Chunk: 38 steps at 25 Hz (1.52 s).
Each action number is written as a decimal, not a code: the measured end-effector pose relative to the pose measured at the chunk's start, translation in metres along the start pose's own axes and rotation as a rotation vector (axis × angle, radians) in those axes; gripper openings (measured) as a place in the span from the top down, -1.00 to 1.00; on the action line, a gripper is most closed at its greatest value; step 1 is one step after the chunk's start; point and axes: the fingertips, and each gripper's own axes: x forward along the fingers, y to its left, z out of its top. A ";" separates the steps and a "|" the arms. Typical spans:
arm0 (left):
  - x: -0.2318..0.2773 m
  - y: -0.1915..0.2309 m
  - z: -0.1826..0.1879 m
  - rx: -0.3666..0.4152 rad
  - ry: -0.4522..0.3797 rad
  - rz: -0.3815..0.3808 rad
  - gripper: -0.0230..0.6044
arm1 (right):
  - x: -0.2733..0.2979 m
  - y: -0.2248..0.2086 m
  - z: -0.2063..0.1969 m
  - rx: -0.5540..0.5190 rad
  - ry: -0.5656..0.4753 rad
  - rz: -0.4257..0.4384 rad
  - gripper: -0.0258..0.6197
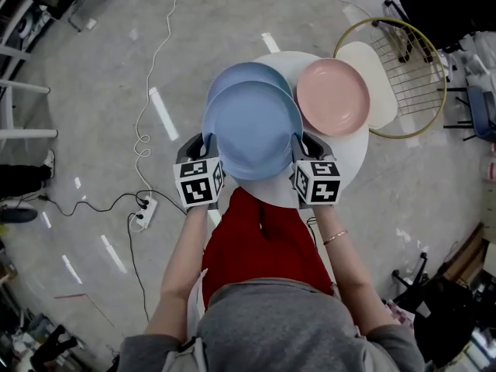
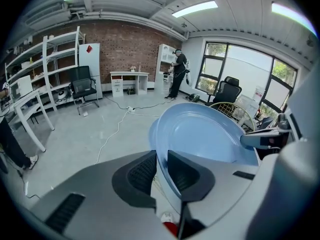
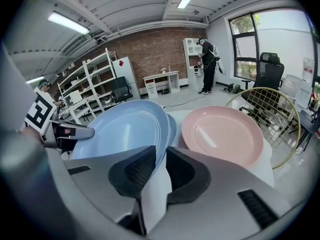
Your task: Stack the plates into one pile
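- The left gripper (image 1: 208,139) is clamped on the left rim of the near blue plate (image 1: 252,130). In the left gripper view the rim sits between the two pads, one pad above and one below.
- The near blue plate spans the gap between the two grippers. It looks lifted off the table (image 1: 349,157) and covers the near part of the far blue plate (image 1: 244,72), which lies flat on the table.
- The right gripper (image 1: 301,139) is clamped on the opposite, right rim in the same way, with the rim pinched between its pads.
- The pink plate (image 1: 333,95) lies alone on the table, just right of the two blue plates. Past it stands a wire chair (image 1: 434,68).
- Step in hand, as I judge it: carrying the near blue plate onto the far one to start the pile.
- The next move calls for centring the held plate over the far one, levelling it, lowering both sides evenly until it nests, then opening both grippers together.
- The pink plate is then left to add.
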 end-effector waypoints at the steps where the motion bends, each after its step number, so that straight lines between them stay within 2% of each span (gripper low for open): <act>1: 0.004 0.005 0.004 -0.003 0.000 0.002 0.68 | 0.006 0.002 0.003 -0.002 0.003 0.001 0.68; 9: 0.043 0.022 0.032 0.015 0.008 -0.004 0.69 | 0.043 -0.002 0.020 0.010 0.032 -0.038 0.68; 20: 0.085 0.021 0.042 0.057 0.046 -0.028 0.69 | 0.070 -0.017 0.016 -0.020 0.091 -0.109 0.68; 27: 0.099 0.022 0.038 0.069 0.075 -0.025 0.68 | 0.079 -0.021 0.008 0.002 0.121 -0.128 0.68; 38: 0.103 0.021 0.039 0.138 0.082 -0.005 0.67 | 0.084 -0.023 0.006 -0.005 0.132 -0.136 0.66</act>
